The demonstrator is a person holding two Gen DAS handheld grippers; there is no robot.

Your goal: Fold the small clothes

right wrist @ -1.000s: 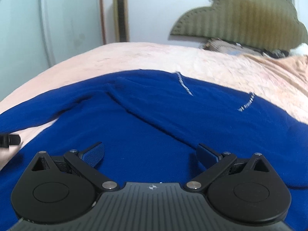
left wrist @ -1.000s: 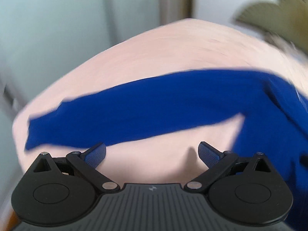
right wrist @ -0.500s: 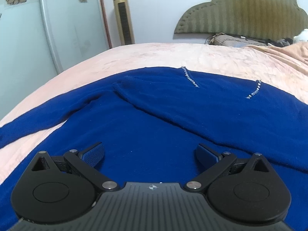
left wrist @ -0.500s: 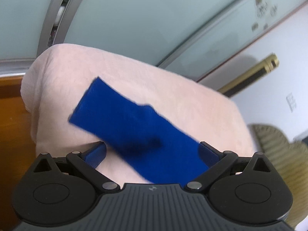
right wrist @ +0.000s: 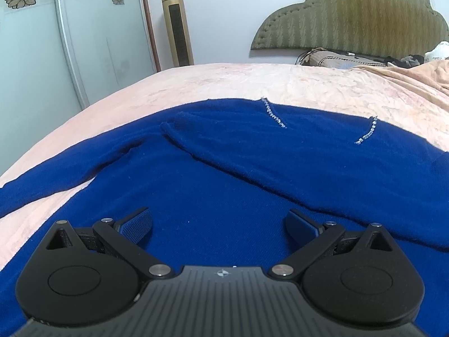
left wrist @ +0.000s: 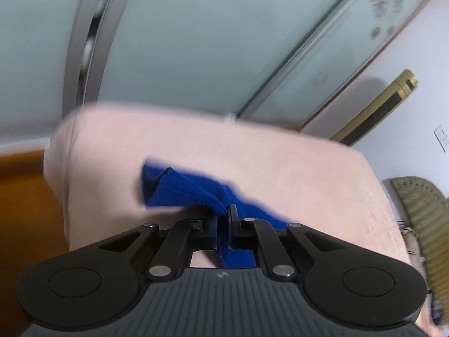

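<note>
A royal-blue knitted sweater (right wrist: pixel 252 174) lies spread on the pink bed cover, with two short lines of silver beads near its neck; one sleeve is folded across its body, the other stretches off to the left. In the left wrist view my left gripper (left wrist: pixel 223 213) is shut on the cuff end of that outstretched blue sleeve (left wrist: pixel 182 189), which bunches up in front of the jaws. My right gripper (right wrist: pixel 219 224) hovers open over the sweater's body, with nothing between its fingers.
The pink bed cover (right wrist: pixel 322 84) drops off at its left edge (left wrist: pixel 60 168) beside orange-brown wood. Frosted sliding wardrobe doors (right wrist: pixel 106 42) and a gold tower fan (right wrist: pixel 176 28) stand behind. An olive headboard (right wrist: pixel 350 16) and a pillow are at the far right.
My left gripper swung along the sleeve to its cuff, rolled, and closed on it; the flat cuff is now bunched. The right gripper stayed open over the sweater.
</note>
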